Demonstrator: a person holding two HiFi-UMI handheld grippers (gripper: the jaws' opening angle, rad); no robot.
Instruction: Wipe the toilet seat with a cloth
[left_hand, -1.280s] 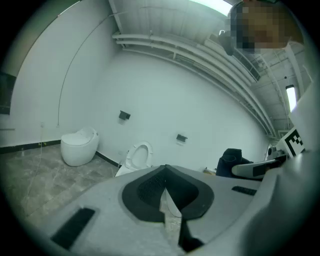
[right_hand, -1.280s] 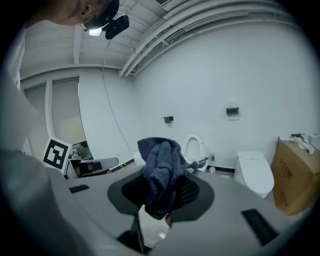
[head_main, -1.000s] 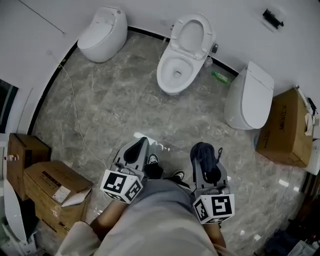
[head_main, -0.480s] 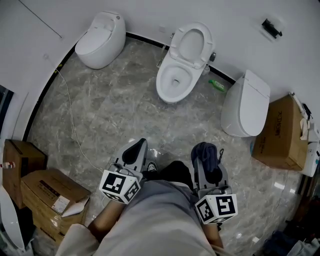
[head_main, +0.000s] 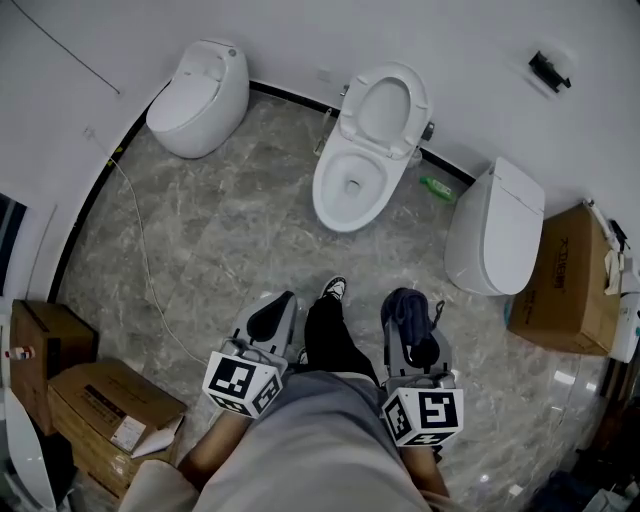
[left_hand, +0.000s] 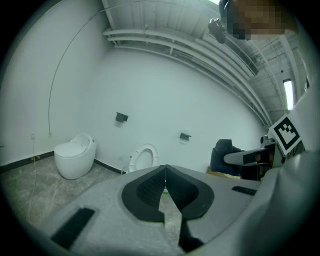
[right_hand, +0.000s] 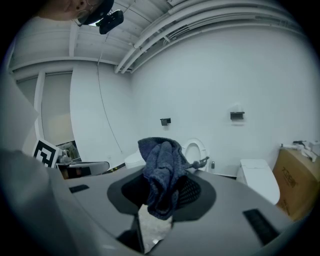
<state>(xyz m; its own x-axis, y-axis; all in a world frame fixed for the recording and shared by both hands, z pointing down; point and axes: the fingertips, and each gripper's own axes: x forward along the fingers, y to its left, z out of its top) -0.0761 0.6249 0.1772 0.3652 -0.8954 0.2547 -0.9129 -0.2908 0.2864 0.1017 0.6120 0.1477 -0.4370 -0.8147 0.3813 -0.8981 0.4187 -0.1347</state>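
Observation:
An open white toilet (head_main: 355, 170) with its lid raised stands against the far wall, its seat (head_main: 351, 186) facing me across the floor. My right gripper (head_main: 409, 312) is shut on a dark blue cloth (right_hand: 162, 170), which bunches up between the jaws and drapes over them. That cloth (head_main: 408, 306) shows as a dark wad in the head view. My left gripper (head_main: 272, 307) is shut with nothing in it, its pads (left_hand: 172, 187) pressed together. Both grippers are held low near the person's waist, well short of the toilet. The toilet (left_hand: 144, 158) also appears small in the left gripper view.
A closed round toilet (head_main: 198, 92) stands at the far left, another closed one (head_main: 497, 222) at the right. Cardboard boxes sit at the right (head_main: 567, 280) and lower left (head_main: 100, 420). A green bottle (head_main: 437, 187) lies by the wall, a thin cable (head_main: 140, 250) crosses the floor, and the person's shoe (head_main: 334, 289) steps forward.
The person has stepped forward, one leg and shoe now stretched toward the open toilet. The view has shifted slightly. Both grippers keep their places and grips.

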